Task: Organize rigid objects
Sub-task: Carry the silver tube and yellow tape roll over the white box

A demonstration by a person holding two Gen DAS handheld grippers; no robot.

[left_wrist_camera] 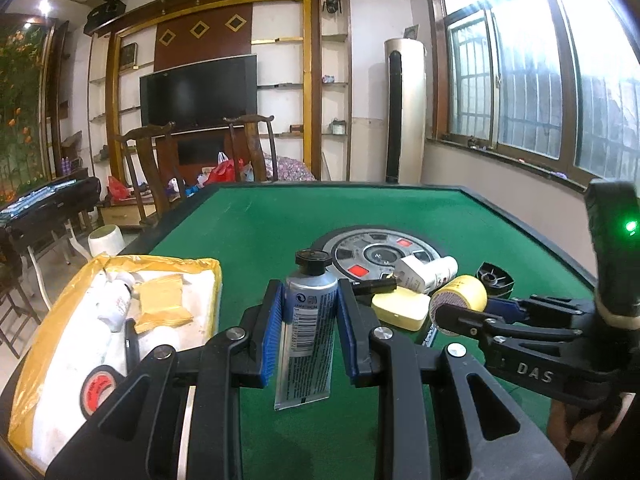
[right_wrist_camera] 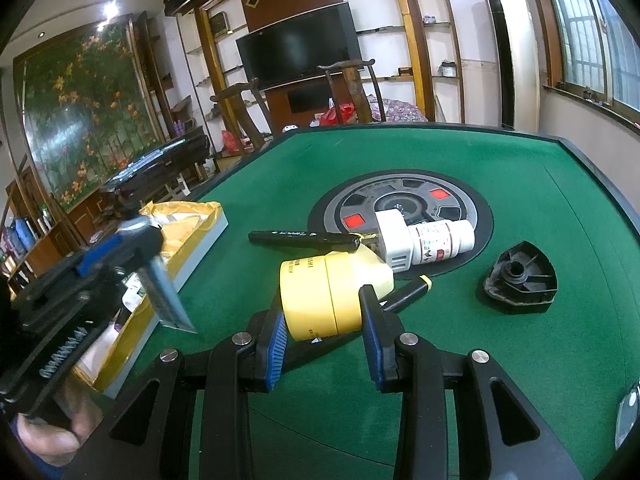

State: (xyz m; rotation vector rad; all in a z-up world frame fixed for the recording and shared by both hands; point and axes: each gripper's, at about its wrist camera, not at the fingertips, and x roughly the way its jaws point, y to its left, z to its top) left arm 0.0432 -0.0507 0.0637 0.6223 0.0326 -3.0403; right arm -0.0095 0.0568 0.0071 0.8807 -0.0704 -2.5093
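Observation:
My left gripper (left_wrist_camera: 310, 300) is shut on a silver tube with a black cap (left_wrist_camera: 306, 332), held upright above the green table; the same tube (right_wrist_camera: 162, 292) shows at the left of the right wrist view. Left of it lies a yellow-rimmed box (left_wrist_camera: 200, 268) with white bottles and a tape roll (left_wrist_camera: 98, 388) inside. My right gripper (right_wrist_camera: 324, 308) is shut on a yellow round jar (right_wrist_camera: 320, 300), also seen at the right of the left wrist view (left_wrist_camera: 460, 300). Behind the jar lie a pale yellow case (left_wrist_camera: 400, 308), a black pen (right_wrist_camera: 304, 238), a white adapter (right_wrist_camera: 394, 240) and a white bottle (right_wrist_camera: 442, 242).
A black triangular plastic part (right_wrist_camera: 520, 278) sits on the felt to the right. The table's round centre panel (right_wrist_camera: 360, 204) has red buttons. Wooden chairs (left_wrist_camera: 250, 148) stand beyond the far edge. A person's hand (right_wrist_camera: 52, 440) holds the left gripper.

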